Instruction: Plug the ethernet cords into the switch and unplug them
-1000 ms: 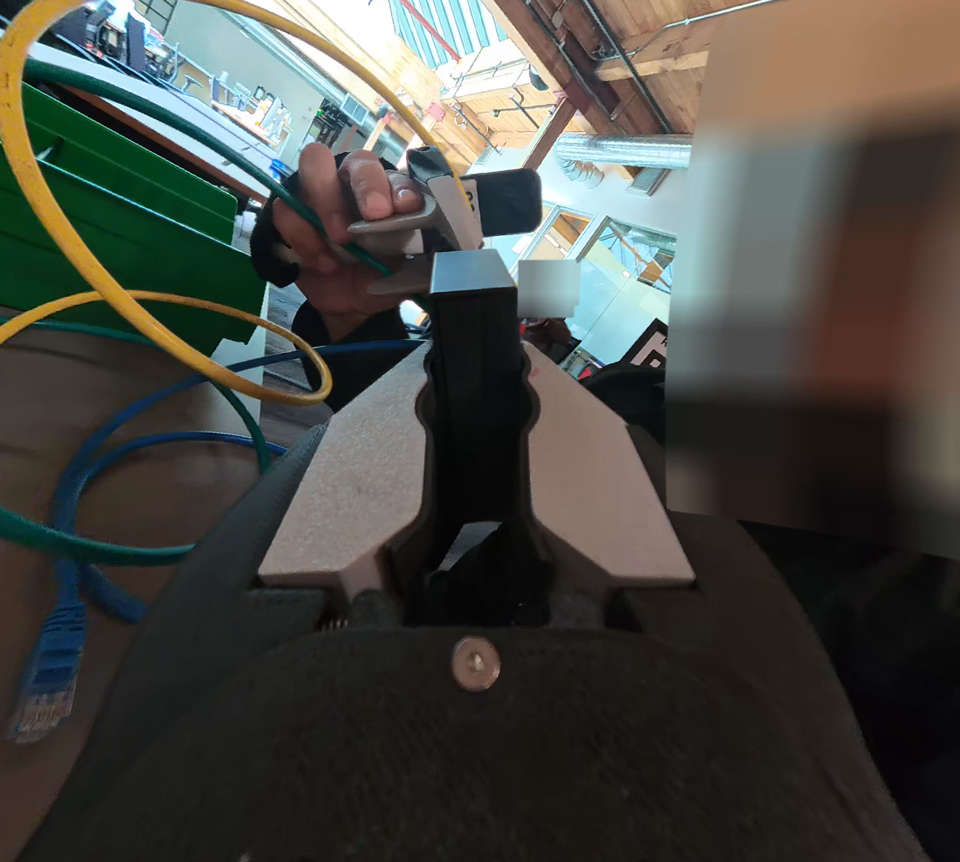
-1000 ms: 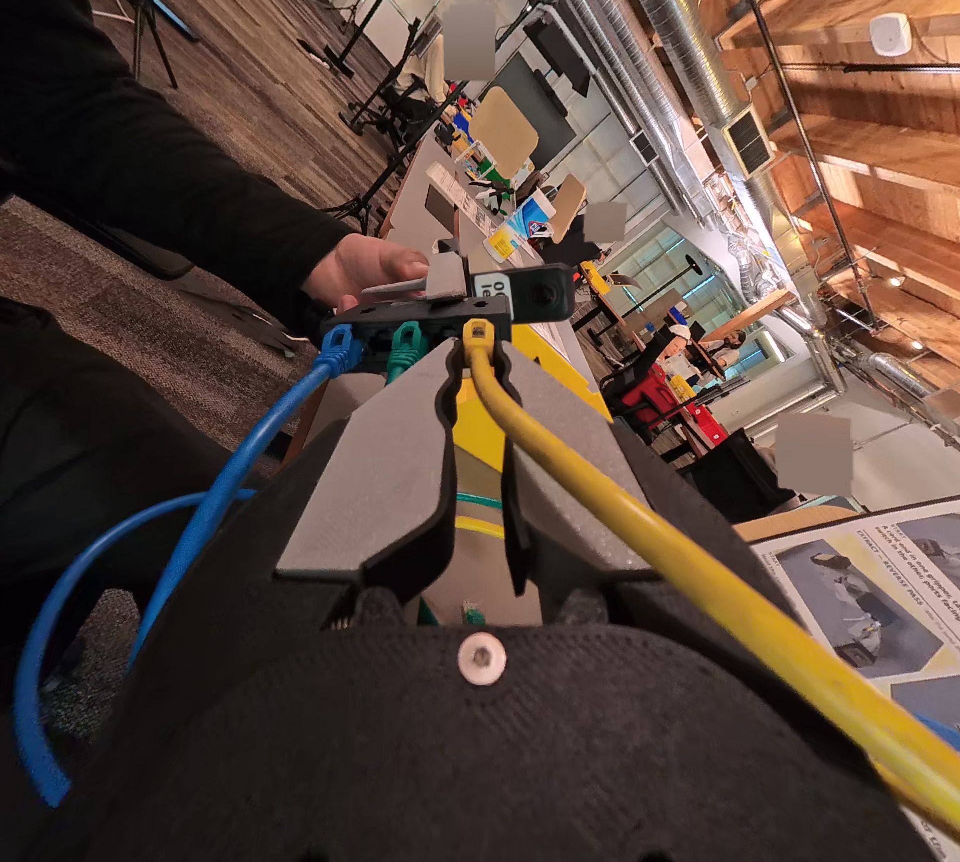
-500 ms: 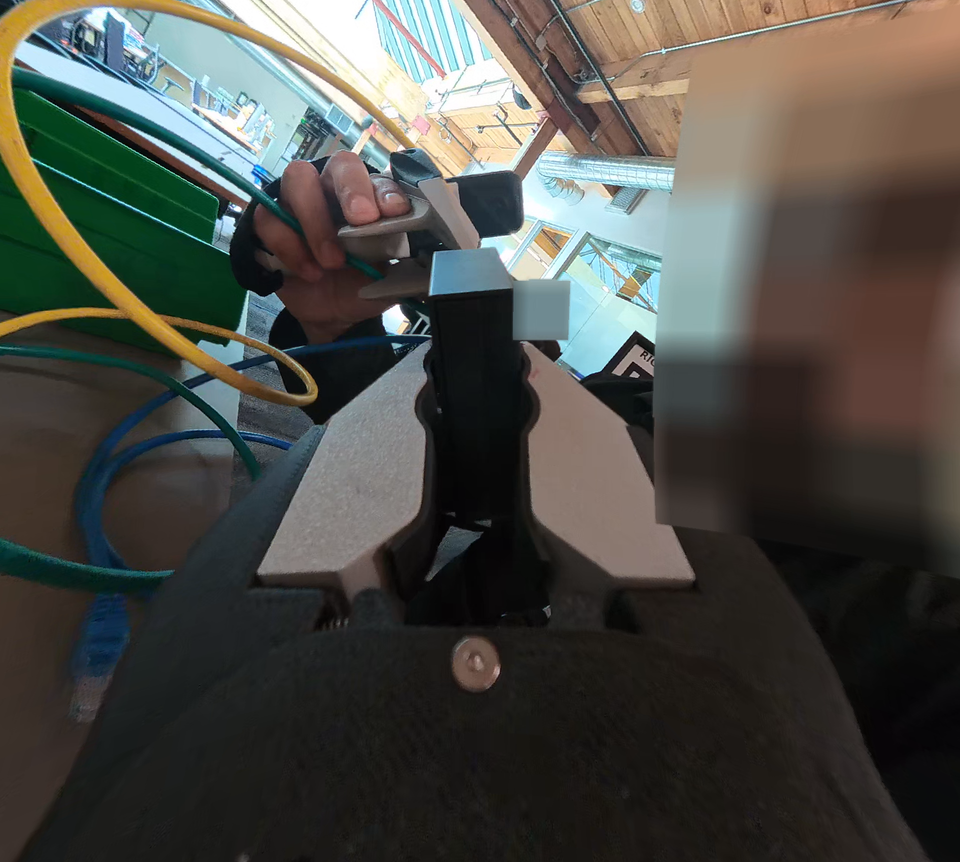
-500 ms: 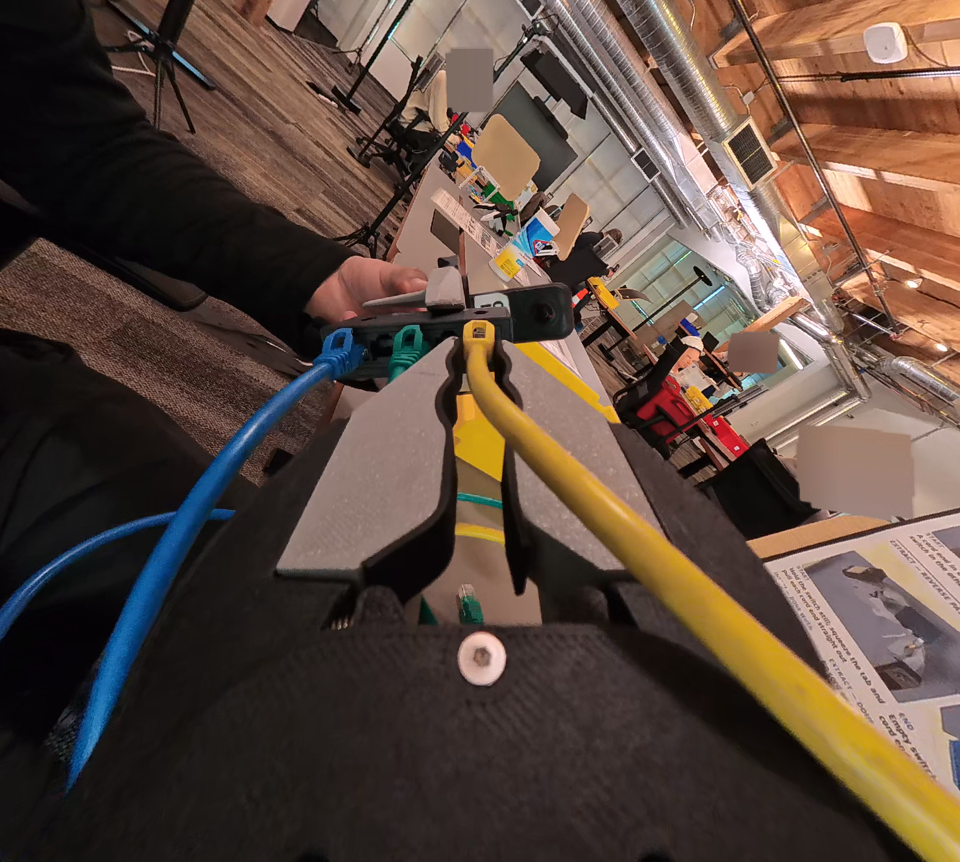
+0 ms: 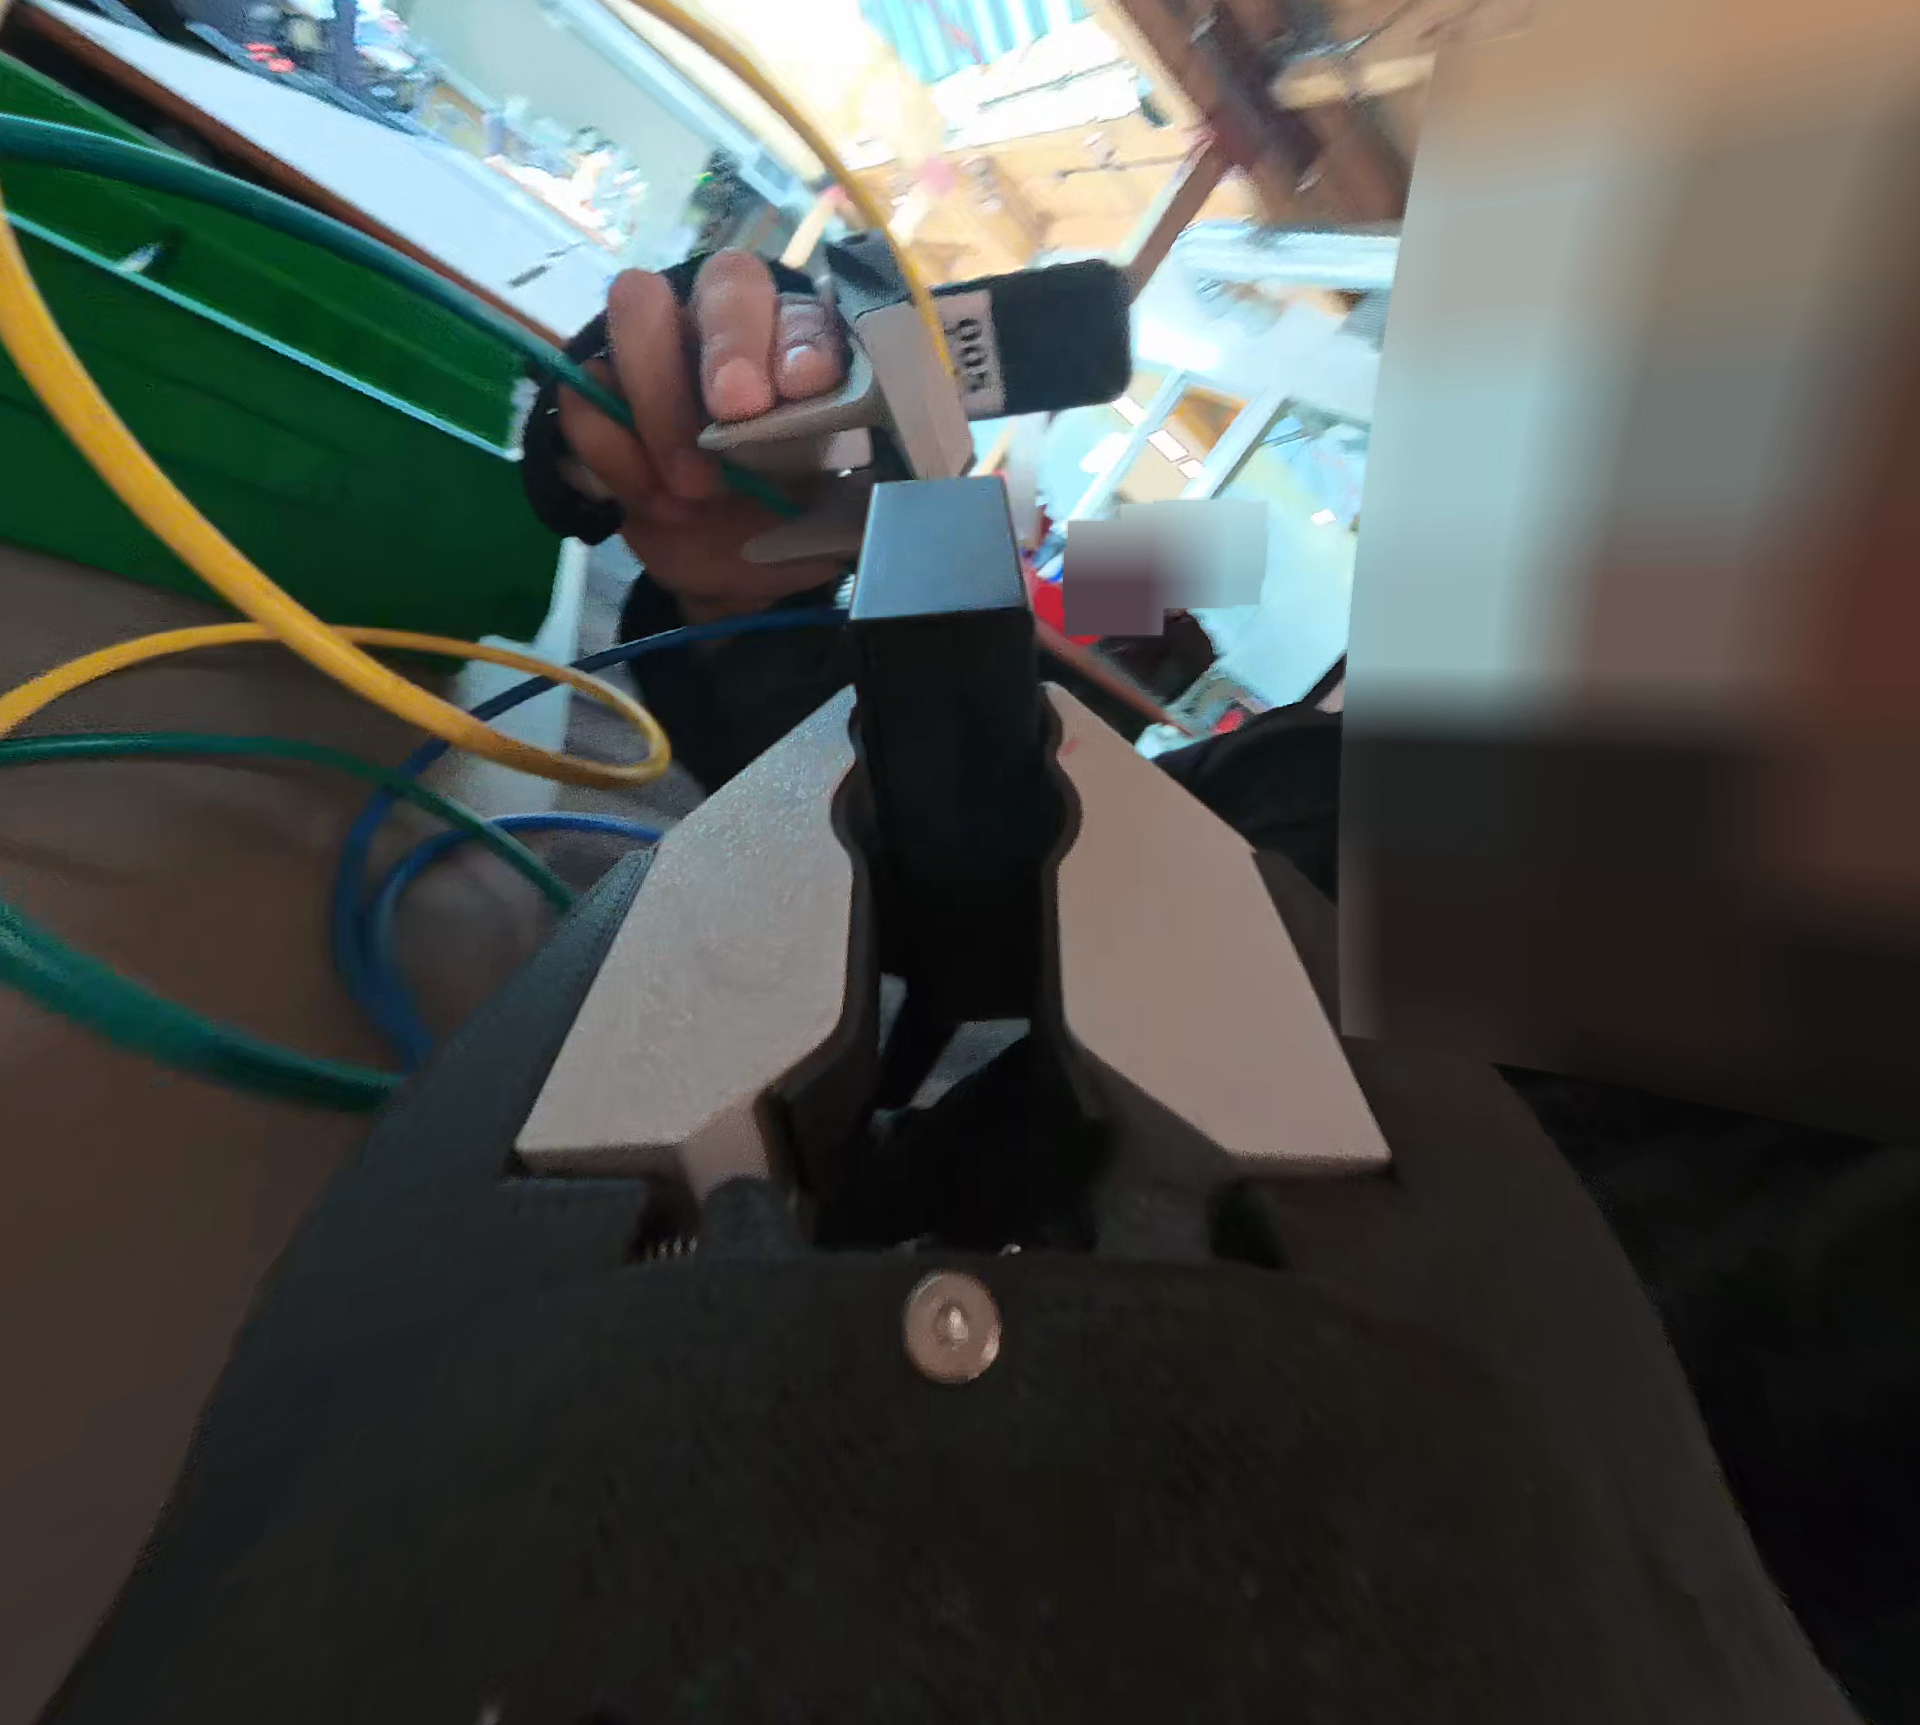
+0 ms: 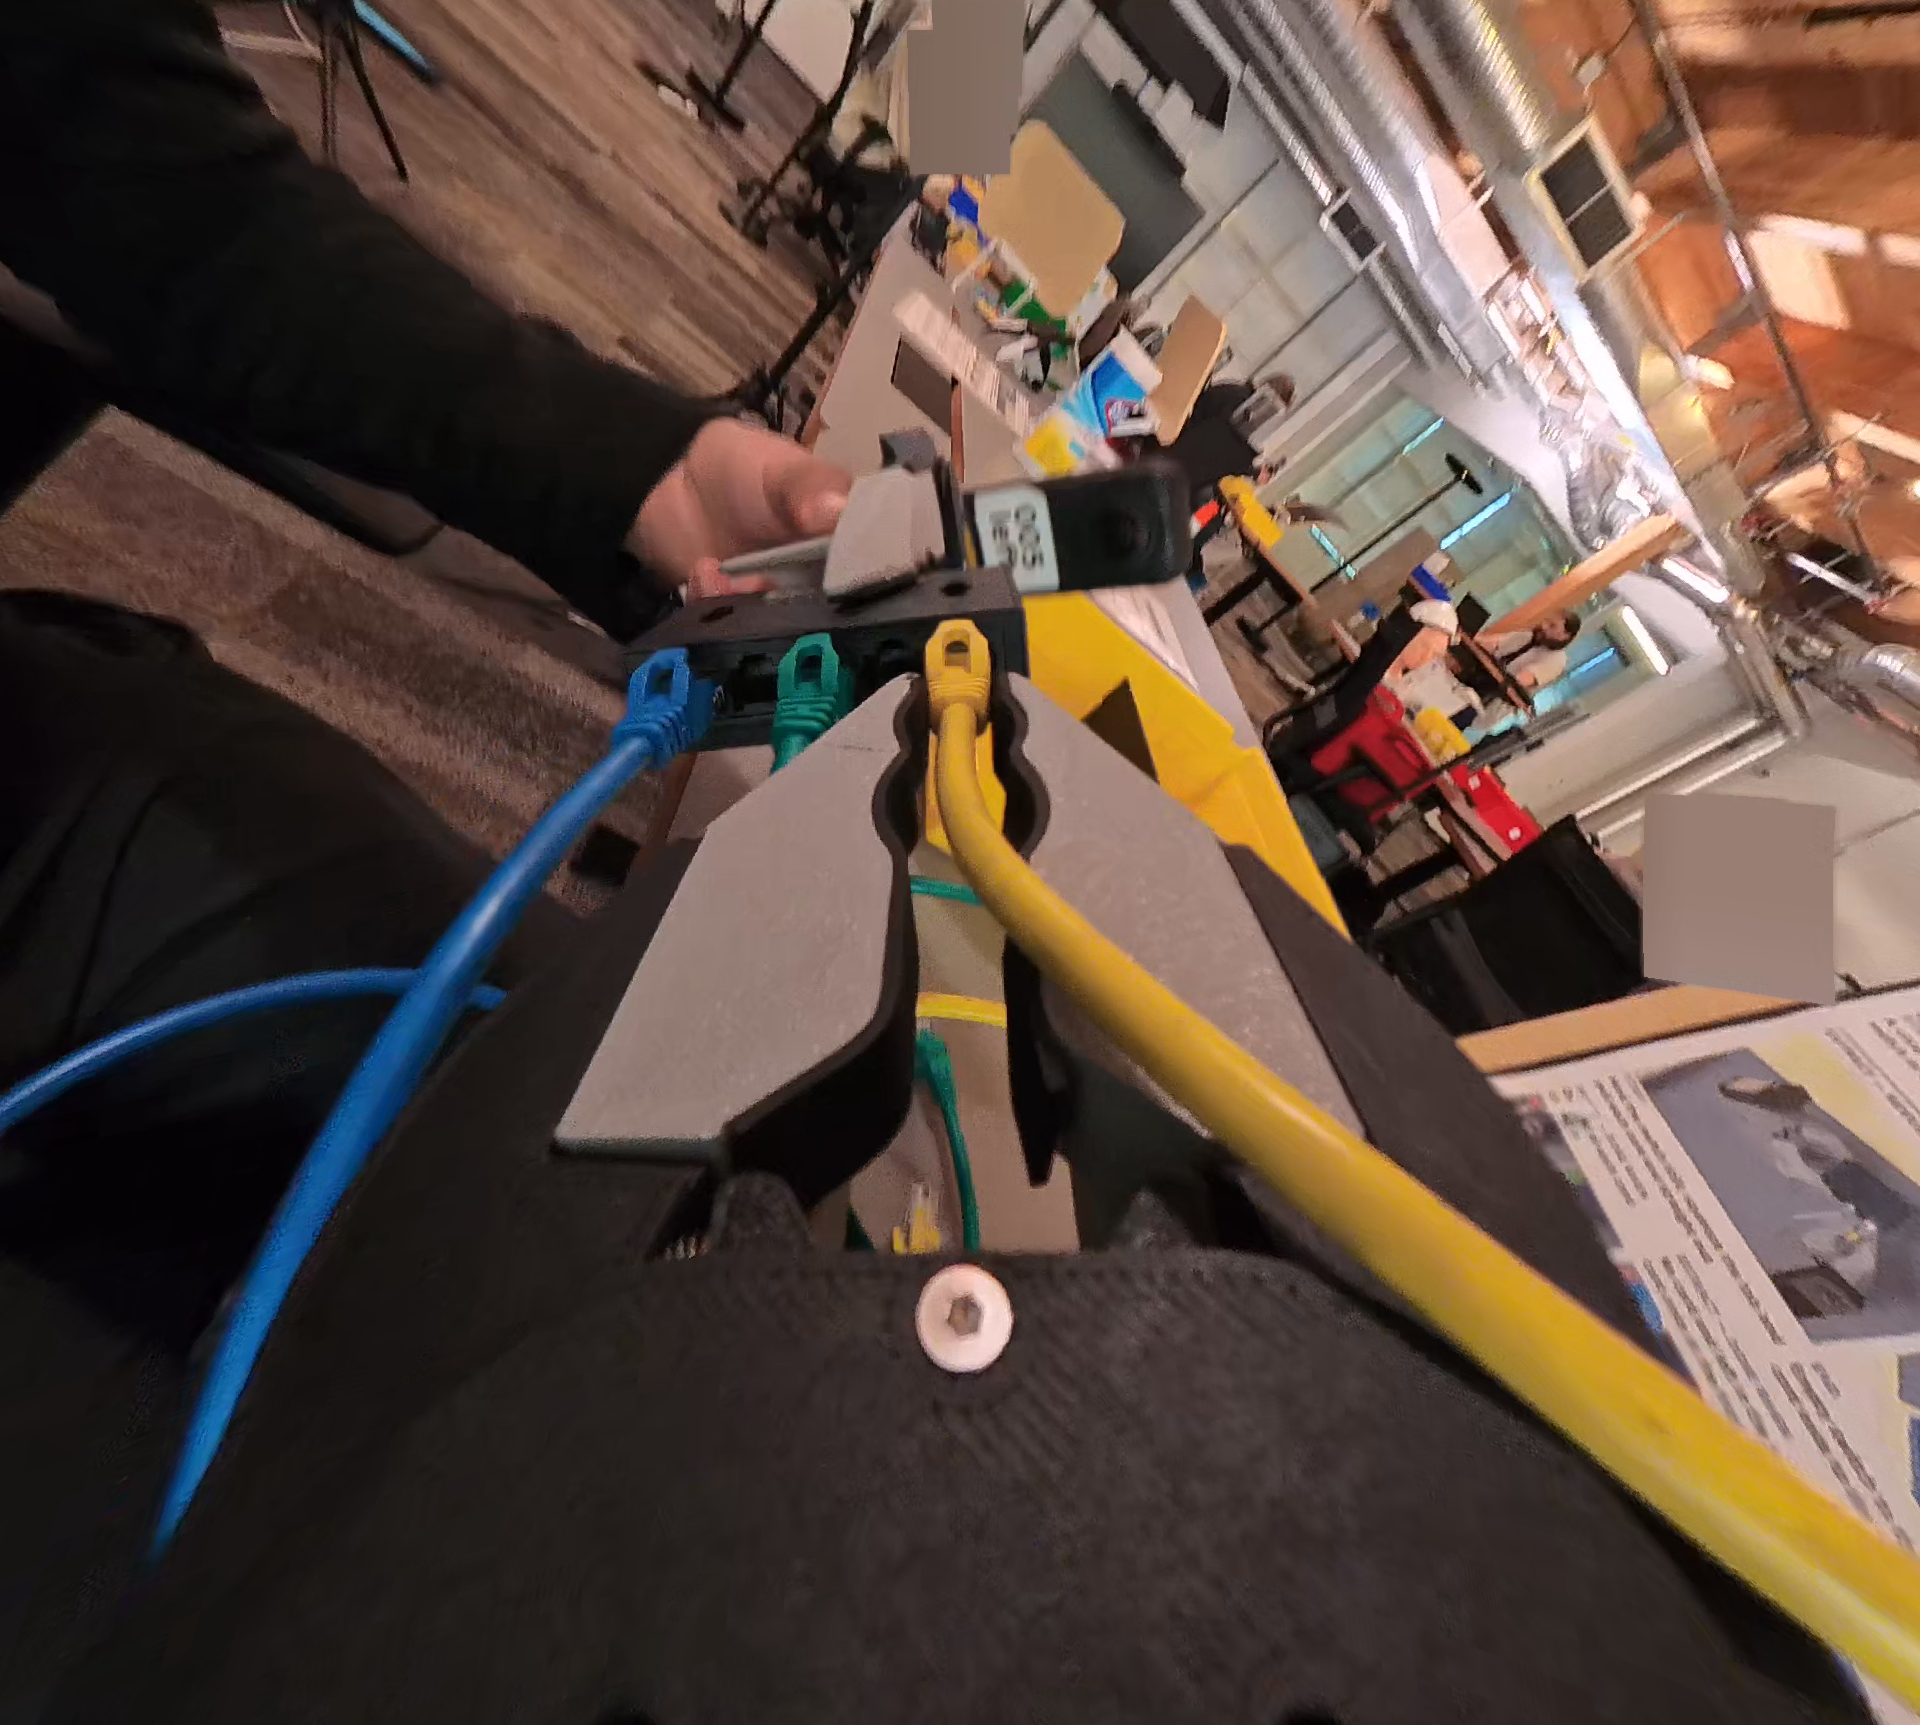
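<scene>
In the left wrist view my left gripper [image 5: 945, 719] is shut on the black switch [image 5: 935, 563], held end-on. In the right wrist view the switch [image 6: 831, 631] shows its port side with a blue plug [image 6: 655, 704], a green plug [image 6: 805, 683] and a yellow plug [image 6: 956, 667] seated in it. My right gripper [image 6: 956, 725] is shut on the yellow cord [image 6: 1299, 1156] just behind its plug. The cord runs back over the right finger. The right gripper also shows beyond the switch in the left wrist view [image 5: 852, 449], held by a hand.
Yellow [image 5: 156, 480], green [image 5: 260, 221] and blue [image 5: 364, 896] cord loops lie left of the switch on a brown table [image 5: 156, 1260]. A green bin [image 5: 260, 428] stands behind them. A yellow bin [image 6: 1143, 719] and a printed page [image 6: 1714, 1208] are at the right.
Both views have tilted and blurred with motion. The switch sits a little lower in both. All three plugs stay in the switch, and both grips are unchanged.
</scene>
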The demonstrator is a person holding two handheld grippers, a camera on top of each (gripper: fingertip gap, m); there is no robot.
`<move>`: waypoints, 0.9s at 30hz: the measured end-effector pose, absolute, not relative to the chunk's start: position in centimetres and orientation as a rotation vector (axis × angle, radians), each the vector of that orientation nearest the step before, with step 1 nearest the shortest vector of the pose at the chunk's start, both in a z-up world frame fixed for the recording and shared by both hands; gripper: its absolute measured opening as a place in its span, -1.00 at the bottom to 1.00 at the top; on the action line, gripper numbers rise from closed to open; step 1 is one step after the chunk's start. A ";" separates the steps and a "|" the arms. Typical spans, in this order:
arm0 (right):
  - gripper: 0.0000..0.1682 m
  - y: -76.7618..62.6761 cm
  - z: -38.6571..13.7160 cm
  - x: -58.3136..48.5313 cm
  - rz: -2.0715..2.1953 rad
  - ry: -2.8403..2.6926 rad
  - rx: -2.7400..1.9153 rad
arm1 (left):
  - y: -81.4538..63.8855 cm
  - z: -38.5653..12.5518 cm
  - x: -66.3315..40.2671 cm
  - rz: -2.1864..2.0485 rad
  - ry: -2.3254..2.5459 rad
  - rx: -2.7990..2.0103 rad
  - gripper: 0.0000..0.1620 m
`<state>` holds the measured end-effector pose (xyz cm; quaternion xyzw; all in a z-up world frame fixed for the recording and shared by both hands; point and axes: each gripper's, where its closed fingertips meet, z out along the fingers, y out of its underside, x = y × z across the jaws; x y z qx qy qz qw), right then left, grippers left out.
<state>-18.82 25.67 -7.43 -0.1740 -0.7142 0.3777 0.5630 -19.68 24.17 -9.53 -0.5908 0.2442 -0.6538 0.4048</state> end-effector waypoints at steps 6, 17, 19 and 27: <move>-0.89 26.8 -9.2 -19.1 0.858 -1.742 -0.463 | 25.0 -11.4 -19.5 -1.575 0.610 -1.579 -0.68; -0.88 27.4 -8.5 -18.8 1.039 -1.675 -0.535 | 25.7 -10.1 -19.7 -1.666 0.541 -1.467 -0.68; -0.90 27.4 -8.4 -18.3 1.049 -1.682 -0.535 | 25.6 -10.0 -19.7 -1.683 0.541 -1.459 -0.68; -0.86 27.5 -7.5 -16.7 1.059 -1.659 -0.506 | 25.4 -9.7 -19.5 -1.679 0.549 -1.447 -0.68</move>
